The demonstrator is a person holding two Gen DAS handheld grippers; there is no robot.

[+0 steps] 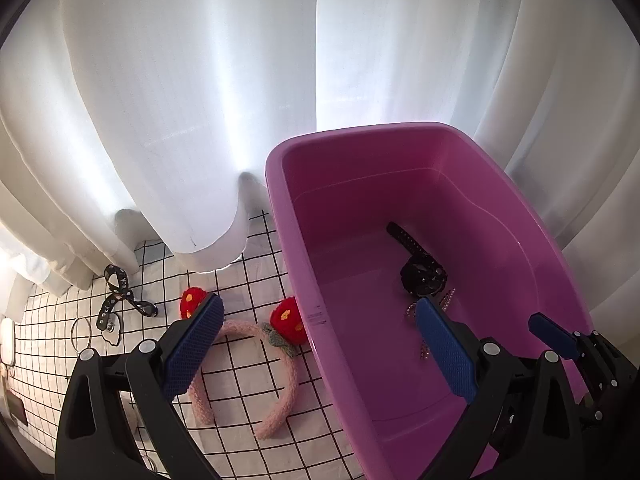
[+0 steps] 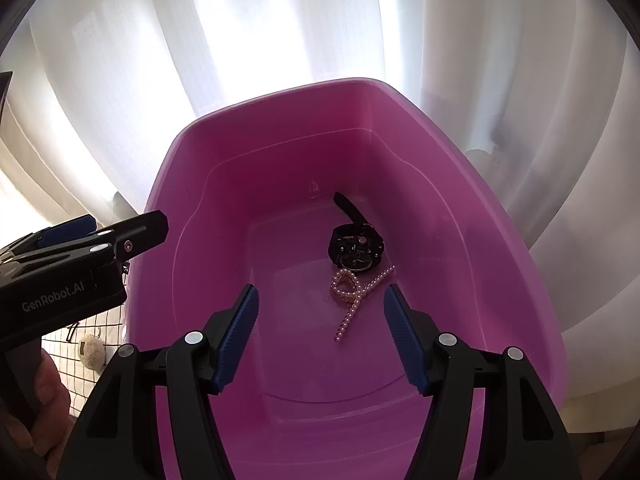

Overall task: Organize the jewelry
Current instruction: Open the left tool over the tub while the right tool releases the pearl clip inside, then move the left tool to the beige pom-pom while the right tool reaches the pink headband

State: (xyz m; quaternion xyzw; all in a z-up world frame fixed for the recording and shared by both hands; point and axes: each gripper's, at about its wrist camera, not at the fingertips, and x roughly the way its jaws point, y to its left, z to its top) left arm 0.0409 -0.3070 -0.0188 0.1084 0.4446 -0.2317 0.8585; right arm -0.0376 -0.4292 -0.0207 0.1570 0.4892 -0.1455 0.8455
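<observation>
Pink pearl-bead strand (image 2: pixel 352 296) lies looped on the smooth pink plastic tub's (image 2: pixel 532 280) floor, its long tail running diagonally, touching a black wristwatch (image 2: pixel 356 250). Both tools, left (image 1: pixel 320 344) and right (image 2: pixel 320 336), hang spread and empty. A fuzzy pink headband (image 1: pixel 280 364) with red strawberries rests on the grid-cloth surface (image 1: pixel 248 264).

Bright daylight glows through the white curtains (image 1: pixel 192 92), blowing out their folds; the fisheye bends the edges into dark vignetted corners.

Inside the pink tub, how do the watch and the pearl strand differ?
The watch is black and bulky; the pearl strand is pale pink and thin. The watch lies farther from the right gripper, its strap pointing to the far wall; the strand lies nearer, looped. Both rest on the tub floor, touching.
</observation>
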